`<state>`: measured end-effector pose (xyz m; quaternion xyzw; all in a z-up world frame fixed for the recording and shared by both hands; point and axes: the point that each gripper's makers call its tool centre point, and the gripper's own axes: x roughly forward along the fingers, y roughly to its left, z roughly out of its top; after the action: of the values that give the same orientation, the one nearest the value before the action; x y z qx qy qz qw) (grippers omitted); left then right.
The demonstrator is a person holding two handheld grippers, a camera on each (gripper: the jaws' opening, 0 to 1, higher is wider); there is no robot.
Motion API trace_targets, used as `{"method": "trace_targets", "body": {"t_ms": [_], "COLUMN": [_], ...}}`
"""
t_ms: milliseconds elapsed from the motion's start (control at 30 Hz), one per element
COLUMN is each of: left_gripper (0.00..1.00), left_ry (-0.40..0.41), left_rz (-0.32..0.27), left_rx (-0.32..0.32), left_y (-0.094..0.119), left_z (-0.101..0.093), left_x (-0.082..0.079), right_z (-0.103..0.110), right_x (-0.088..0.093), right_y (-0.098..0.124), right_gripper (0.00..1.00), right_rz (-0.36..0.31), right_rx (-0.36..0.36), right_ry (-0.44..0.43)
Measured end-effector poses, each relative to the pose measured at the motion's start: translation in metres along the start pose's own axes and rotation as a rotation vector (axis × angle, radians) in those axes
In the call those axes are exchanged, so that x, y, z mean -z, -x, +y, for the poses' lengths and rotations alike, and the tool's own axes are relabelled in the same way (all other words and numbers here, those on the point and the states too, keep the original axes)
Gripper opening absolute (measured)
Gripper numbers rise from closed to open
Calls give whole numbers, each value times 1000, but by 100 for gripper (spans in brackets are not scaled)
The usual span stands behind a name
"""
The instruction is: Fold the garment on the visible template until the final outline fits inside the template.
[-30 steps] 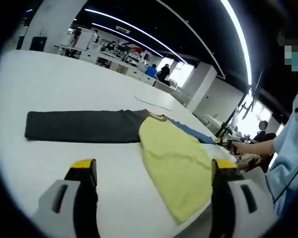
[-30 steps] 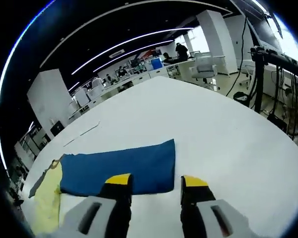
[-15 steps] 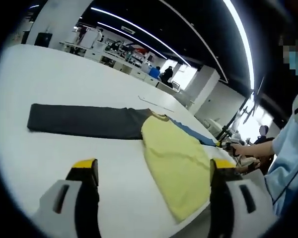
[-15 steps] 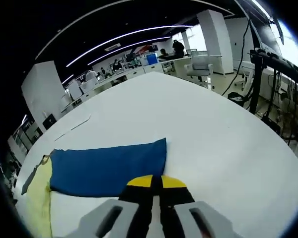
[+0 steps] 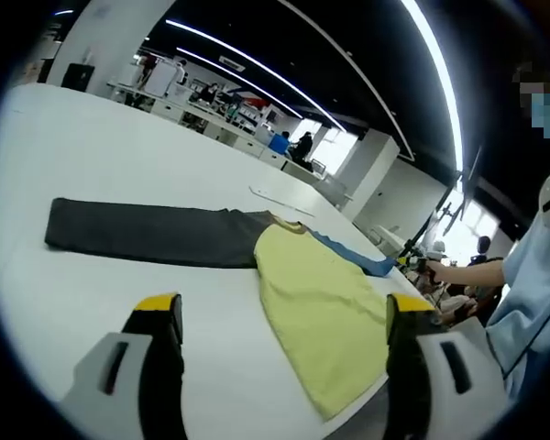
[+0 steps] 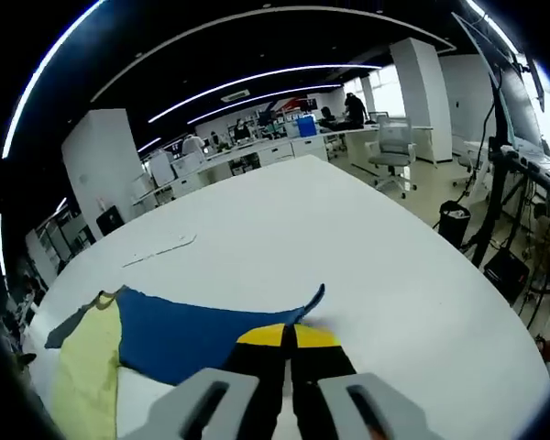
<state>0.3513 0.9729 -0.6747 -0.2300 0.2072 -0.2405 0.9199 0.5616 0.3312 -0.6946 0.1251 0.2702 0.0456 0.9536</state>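
Garment [image 5: 321,302] lies spread flat on a broad white tabletop [image 5: 92,156] in an open office hall: a long-sleeved top with a pale yellow body, a dark grey sleeve [image 5: 147,234] stretched straight out to one side, and a blue sleeve [image 6: 202,335] stretched out to the other. In the left gripper view the yellow body runs toward the tabletop's near edge, with the grey sleeve reaching away to the left of the picture and a sliver of blue sleeve showing beyond the collar.

The left claw [image 5: 280,321] hangs above the tabletop with its two yellow-tipped jaws set wide apart and nothing between them. It frames the lower part of the yellow body without touching it, seemingly waiting its turn.

The right claw [image 6: 289,335] has its jaws pressed together on the far end of the blue sleeve. The cuff corner curls up off the tabletop just beside the jaw tips, which suggests the cloth is pinched and being raised. That grip at the cuff makes sense as the start of folding the sleeve inward over the yellow body, so the outline narrows.

A thin pale strip [image 6: 160,249] lies on the tabletop well beyond the garment; whether it is part of the template cannot be told. A person in a light blue top [image 5: 532,284] stands at the right edge of the left gripper view.
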Motion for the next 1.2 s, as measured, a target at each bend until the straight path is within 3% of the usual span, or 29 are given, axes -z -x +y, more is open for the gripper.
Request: {"method": "trace_targets", "body": {"t_ms": [167, 333, 633, 833, 1200], "left_gripper": [91, 91, 91, 90, 89], "left_ry": [-15, -22, -35, -34, -37], "left_rz": [-18, -41, -49, -56, -56], "left_rx": [30, 46, 55, 53, 55], "left_y": [0, 3, 8, 11, 13], "left_z": [-2, -8, -7, -9, -13], "left_x": [-3, -8, -8, -10, -9], "right_z": [29, 96, 190, 245, 311], "right_x": [-14, -21, -23, -14, 11], "right_y": [-10, -5, -22, -34, -50], "right_gripper": [0, 0, 0, 0, 0], "right_rz": [-11, -25, -1, 29, 93], "right_rx": [-92, -207, -387, -489, -599], "right_ry": [2, 6, 46, 65, 73]}}
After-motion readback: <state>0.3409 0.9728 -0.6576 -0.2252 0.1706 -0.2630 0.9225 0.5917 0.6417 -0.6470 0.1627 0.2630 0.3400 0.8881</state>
